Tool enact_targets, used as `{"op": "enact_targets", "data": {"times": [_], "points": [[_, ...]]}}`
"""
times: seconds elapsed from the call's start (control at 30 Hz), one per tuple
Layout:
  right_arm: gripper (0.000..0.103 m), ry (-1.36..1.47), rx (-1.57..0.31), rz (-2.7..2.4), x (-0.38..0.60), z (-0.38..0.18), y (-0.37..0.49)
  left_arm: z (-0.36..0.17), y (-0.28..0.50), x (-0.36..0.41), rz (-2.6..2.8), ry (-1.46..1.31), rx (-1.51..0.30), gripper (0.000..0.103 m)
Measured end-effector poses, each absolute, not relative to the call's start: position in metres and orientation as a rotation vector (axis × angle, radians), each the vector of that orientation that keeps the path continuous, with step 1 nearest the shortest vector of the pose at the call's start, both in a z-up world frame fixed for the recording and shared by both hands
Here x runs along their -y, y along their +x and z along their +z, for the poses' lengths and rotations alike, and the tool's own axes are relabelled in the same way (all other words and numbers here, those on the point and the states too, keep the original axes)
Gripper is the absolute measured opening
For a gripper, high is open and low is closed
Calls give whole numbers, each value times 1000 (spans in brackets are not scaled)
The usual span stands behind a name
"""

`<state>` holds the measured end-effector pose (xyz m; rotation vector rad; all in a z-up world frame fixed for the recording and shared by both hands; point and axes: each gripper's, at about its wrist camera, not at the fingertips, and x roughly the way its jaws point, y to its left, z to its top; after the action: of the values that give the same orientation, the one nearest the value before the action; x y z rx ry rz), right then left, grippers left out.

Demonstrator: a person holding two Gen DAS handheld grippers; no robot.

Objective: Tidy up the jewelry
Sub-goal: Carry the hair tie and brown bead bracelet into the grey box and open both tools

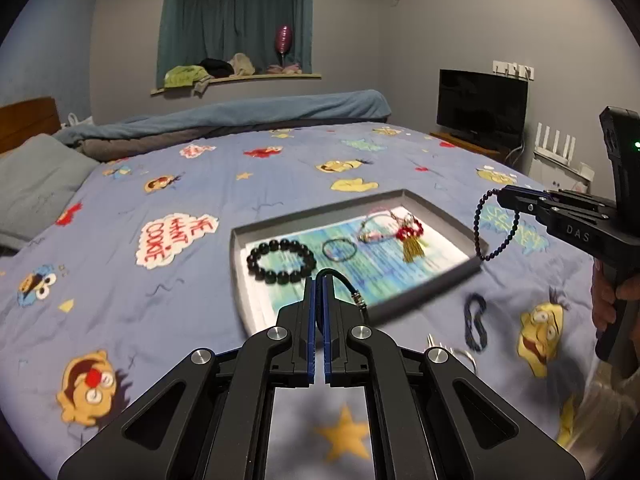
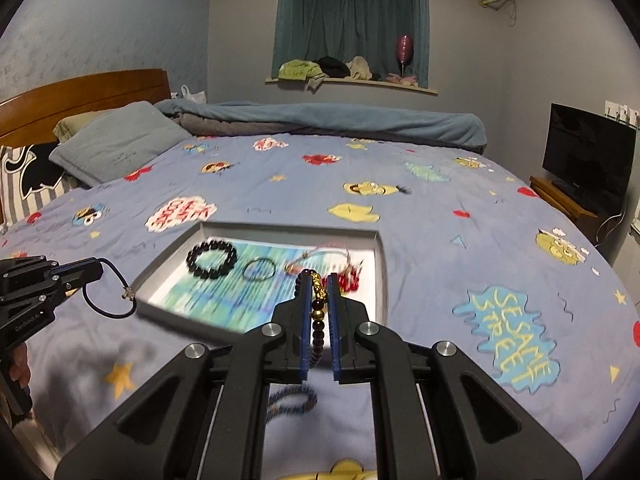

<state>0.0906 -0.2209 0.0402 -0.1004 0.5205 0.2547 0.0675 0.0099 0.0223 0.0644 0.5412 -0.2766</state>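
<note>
Glossy round-beaded bracelet [image 2: 319, 320] and thin black cord loop [image 2: 110, 292] hang pinched.

The bed sheet [image 1: 248, 216] is soft printed cloth, and the tray [image 1: 240, 240] looks like matt grey card. The black bead bracelet [image 1: 281, 261] is glossy, and each tool [image 1: 320, 280] is matt black plastic with bright metal pins.

Black bead bracelet [image 1: 281, 261] in grey tray [image 1: 440, 208]
</note>
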Motion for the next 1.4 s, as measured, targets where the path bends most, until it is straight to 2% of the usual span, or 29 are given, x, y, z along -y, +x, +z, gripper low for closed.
{"op": "enact_targets", "data": {"times": [0.2, 0.5, 1.4], "points": [[7, -80, -525, 241, 217, 37, 120, 11, 106, -5, -252, 42, -597, 4], [7, -91, -600, 198, 216, 2, 155, -28, 152, -13, -196, 13, -726, 4], [7, -133, -722, 146, 217, -44, 174, -54, 168, -16, -166, 24, -789, 4]]}}
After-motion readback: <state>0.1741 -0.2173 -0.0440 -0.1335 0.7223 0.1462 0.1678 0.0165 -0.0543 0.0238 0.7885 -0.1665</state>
